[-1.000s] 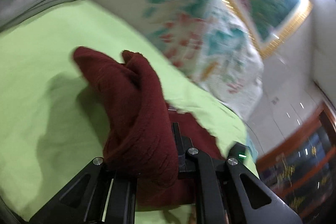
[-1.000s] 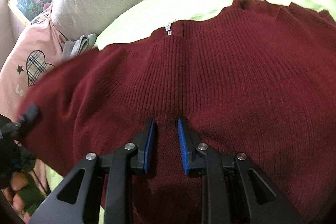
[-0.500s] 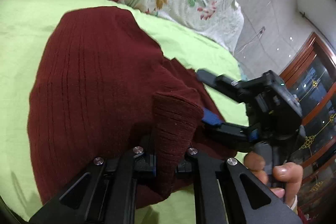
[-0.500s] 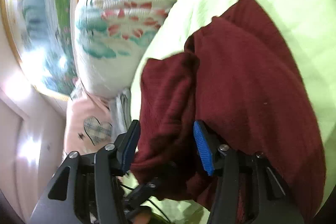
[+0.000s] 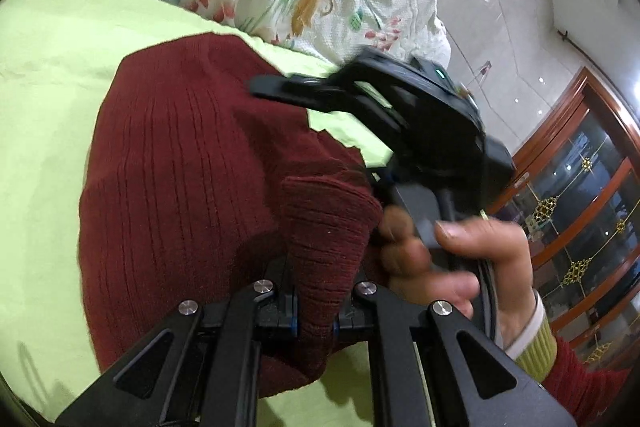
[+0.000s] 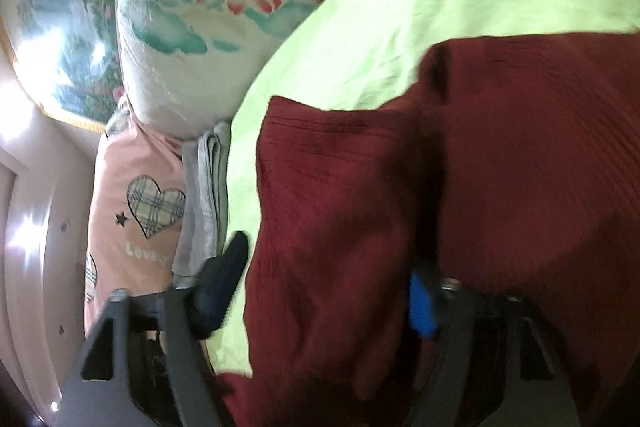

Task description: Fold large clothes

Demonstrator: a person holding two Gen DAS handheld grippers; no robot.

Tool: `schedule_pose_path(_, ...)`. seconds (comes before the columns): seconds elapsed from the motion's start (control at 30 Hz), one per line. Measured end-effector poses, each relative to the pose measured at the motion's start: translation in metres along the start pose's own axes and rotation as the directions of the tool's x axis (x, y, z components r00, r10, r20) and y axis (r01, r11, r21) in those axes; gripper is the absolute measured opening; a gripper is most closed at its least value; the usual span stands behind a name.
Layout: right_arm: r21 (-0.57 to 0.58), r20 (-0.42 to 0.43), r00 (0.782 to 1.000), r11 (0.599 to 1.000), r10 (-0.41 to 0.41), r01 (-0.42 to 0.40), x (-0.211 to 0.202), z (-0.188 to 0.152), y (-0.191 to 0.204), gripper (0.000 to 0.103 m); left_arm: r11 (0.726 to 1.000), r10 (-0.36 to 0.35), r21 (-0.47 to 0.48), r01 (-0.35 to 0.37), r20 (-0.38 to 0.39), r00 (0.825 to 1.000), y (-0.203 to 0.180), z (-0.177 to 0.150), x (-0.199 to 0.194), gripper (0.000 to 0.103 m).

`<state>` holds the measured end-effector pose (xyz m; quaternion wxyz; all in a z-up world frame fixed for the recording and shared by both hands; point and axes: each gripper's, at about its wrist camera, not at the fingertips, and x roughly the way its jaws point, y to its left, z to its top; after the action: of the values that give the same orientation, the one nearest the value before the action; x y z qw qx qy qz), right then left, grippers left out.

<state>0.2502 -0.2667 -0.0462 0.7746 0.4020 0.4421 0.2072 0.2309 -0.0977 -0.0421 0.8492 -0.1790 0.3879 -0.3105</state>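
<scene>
Maroon sweater (image 5: 192,187) on the bed (image 5: 48,75): my left gripper (image 5: 314,319) pinches a fold; my right gripper (image 6: 320,291), at 3 o'clock, gapes around cloth.

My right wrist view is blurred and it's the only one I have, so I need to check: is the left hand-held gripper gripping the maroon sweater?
Observer: Yes. The left hand-held gripper is shut on an upright fold of the maroon sweater.
Operator: How does my own gripper sit?
Observer: One finger of the right hand-held gripper reaches out above the sweater's far edge.
Operator: Anything behind it?
Observer: A wooden glass-fronted cabinet stands beyond the hand that holds it.
</scene>
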Motion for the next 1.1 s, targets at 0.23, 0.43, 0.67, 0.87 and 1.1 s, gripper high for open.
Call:
schedule_pose_path(0.23,-0.114,0.077,0.997,0.993,-0.002,0.011,-0.033,0.002,0.019,0.015,0.998,-0.037,0.047,0.036,0.005,0.999,-0.028,0.013,0.001,0.009)
schedule_pose_path(0.43,-0.217,0.206,0.972,0.964,-0.110,0.155,-0.102,0.000,0.017,0.015,0.986,-0.112,0.119,0.117,-0.055,0.992,-0.080,0.012,0.040,0.009)
schedule_pose_path(0.67,-0.119,0.197,0.955,0.961,-0.223,0.249,-0.104,-0.006,-0.053,0.016,0.988,-0.051,0.136,0.075,-0.171,0.984,-0.086,-0.013,0.096,0.010)
schedule_pose_path(0.87,-0.151,0.203,0.952,0.954,-0.227,0.260,-0.098,-0.004,-0.049,0.016,0.991,-0.047,0.112,0.068,-0.182,0.982,-0.084,-0.009,0.089,0.016)
schedule_pose_path(1.1,-0.110,0.237,0.932,0.946,-0.273,0.305,-0.116,-0.011,-0.053,0.042,0.990,-0.076,0.099,0.096,-0.190,0.979,-0.087,-0.008,0.045,0.047)
